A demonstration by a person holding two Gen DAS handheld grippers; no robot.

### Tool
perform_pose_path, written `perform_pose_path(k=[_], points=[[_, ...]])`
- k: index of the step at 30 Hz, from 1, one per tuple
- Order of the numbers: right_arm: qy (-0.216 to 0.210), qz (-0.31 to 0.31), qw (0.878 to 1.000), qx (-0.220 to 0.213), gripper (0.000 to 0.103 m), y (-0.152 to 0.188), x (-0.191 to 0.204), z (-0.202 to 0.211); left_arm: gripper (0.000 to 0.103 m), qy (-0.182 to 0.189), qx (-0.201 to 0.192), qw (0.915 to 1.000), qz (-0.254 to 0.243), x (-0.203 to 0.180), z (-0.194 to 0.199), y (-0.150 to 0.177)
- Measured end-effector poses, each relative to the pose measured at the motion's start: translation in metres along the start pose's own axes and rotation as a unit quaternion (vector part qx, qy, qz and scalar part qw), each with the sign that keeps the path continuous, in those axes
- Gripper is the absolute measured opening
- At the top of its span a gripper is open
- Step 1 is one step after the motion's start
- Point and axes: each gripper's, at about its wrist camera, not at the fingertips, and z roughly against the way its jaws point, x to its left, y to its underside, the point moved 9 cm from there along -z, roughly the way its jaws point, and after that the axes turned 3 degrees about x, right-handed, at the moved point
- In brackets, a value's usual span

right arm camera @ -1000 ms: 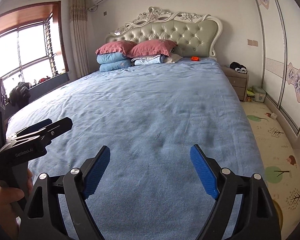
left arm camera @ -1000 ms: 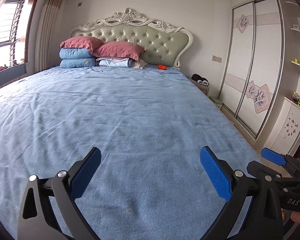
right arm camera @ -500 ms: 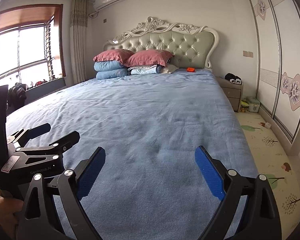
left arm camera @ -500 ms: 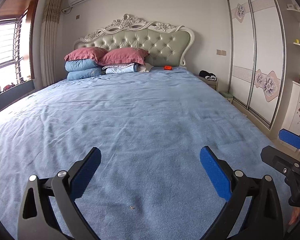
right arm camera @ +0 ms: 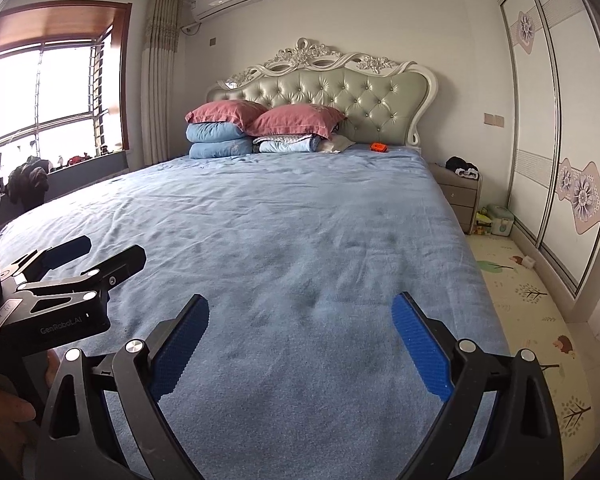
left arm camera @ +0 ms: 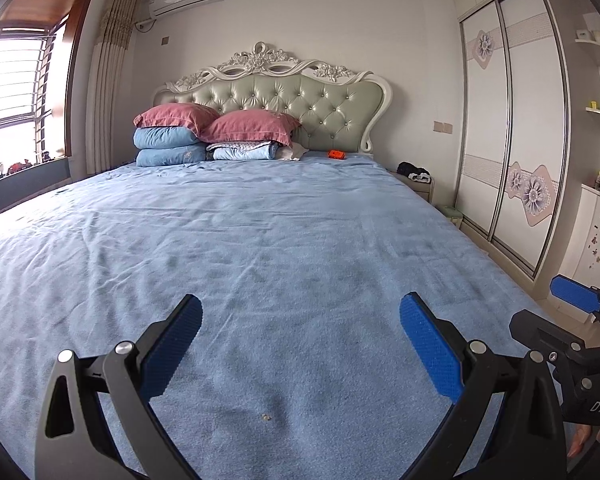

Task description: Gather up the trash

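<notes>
Item: bedroom, seen from the foot of the bed (left arm camera: 284, 240).

Left tongs (left arm camera: 300, 344): you hold them low over the near end of the blue cover, pads spread wide, nothing between them.

Right tongs (right arm camera: 300, 344): likewise spread wide and empty, level with the left pair, above the bed's near right part.

Possible trash, near: a small pale crumb (left arm camera: 265, 416) lies on the cover just ahead of your left tongs, between and below the pads.

Possible trash, far: a small orange object (left arm camera: 336, 154) lies at the head of the bed, just right of the stacked pillows (left arm camera: 216, 136); what it is cannot be told from here.

Receptacle: no bin or bag shows in either view.

Step in hand, as a judgement: scanning the bed for litter, neither pair committed to a pick.

Next move calls for: lowering onto the crumb with a fine pinch without snagging the cover, or a long reach up the bed for the orange object.
</notes>
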Motion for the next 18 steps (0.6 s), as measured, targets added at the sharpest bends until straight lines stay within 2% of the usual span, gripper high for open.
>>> perform_pose_path(k=[18], points=[[-0.008,-0.035,0.999,0.021,0.090,0.005,-0.014,-0.007,0.099,0.015,-0.011,0.9998,0.001,-0.002,0.004,0.000]])
